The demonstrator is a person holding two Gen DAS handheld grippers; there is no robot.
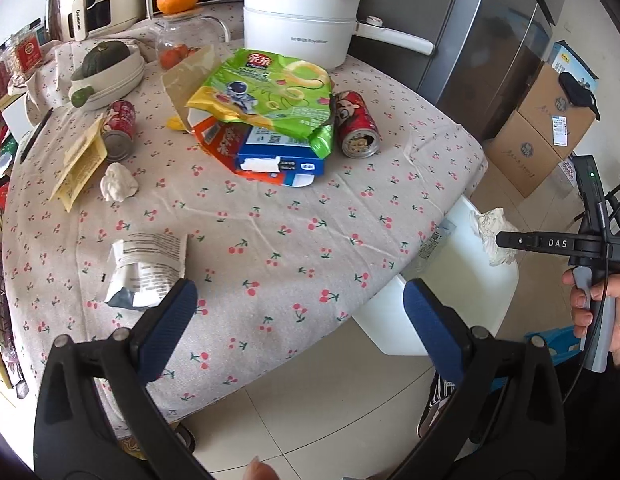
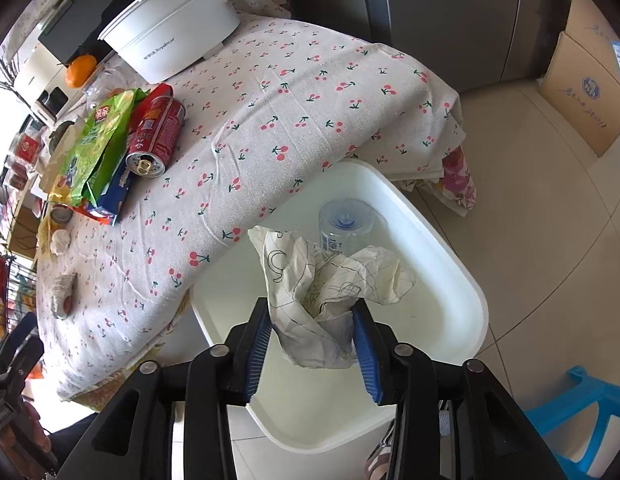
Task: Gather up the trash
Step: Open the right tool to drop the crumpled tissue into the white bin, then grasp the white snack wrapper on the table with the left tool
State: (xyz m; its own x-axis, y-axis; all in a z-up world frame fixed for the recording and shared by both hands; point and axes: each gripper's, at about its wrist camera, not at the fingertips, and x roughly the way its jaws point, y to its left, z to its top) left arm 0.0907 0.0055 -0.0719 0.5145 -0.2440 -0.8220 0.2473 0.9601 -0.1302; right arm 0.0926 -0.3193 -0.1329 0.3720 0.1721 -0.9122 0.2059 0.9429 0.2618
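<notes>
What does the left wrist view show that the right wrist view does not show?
Only the left wrist view: the open left claw, empty, and a torn white wrapper beside its finger.

Only the right wrist view: a clear plastic bottle inside the white bin, and a blue stool.

Both: the right claw with crumpled paper between its pads over the bin, the green snack bag and the white pot.

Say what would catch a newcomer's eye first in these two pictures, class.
The crumpled paper between the right gripper jaws, hanging over the white bin beside the table. Next, the green snack bag heaped on boxes mid-table, with a red can lying beside it. The left gripper hovers wide open and empty.
</notes>
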